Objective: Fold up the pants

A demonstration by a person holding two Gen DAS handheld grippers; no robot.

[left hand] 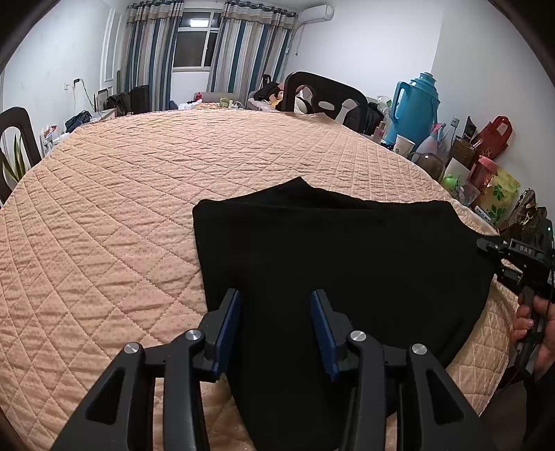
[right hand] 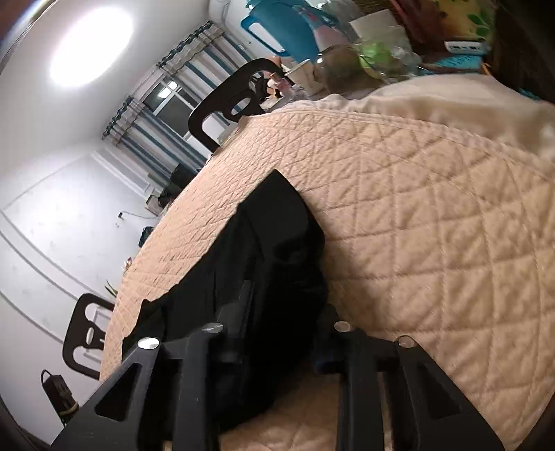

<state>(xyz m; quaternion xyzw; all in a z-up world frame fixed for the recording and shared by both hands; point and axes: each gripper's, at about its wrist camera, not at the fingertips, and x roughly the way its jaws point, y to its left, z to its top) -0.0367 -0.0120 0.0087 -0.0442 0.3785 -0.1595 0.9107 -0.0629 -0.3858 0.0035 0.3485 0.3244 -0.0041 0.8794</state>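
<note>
Home living room: we note striped curtains (left hand: 239,52), a wall air conditioner (left hand: 316,14), dining chairs (left hand: 324,99), a blue thermos (left hand: 414,107), a quilted table cover (left hand: 138,194).

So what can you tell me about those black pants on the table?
The pants are plain black, of soft matte cloth, already folded into a broad flat bundle with layered edges. They lie on the peach quilted cover, near the table's front edge, part of them hanging over it. The left gripper hovers open above them, blue-padded fingers apart. The right gripper is at their right edge, its fingers buried in the cloth, so its grip is unclear.
</note>
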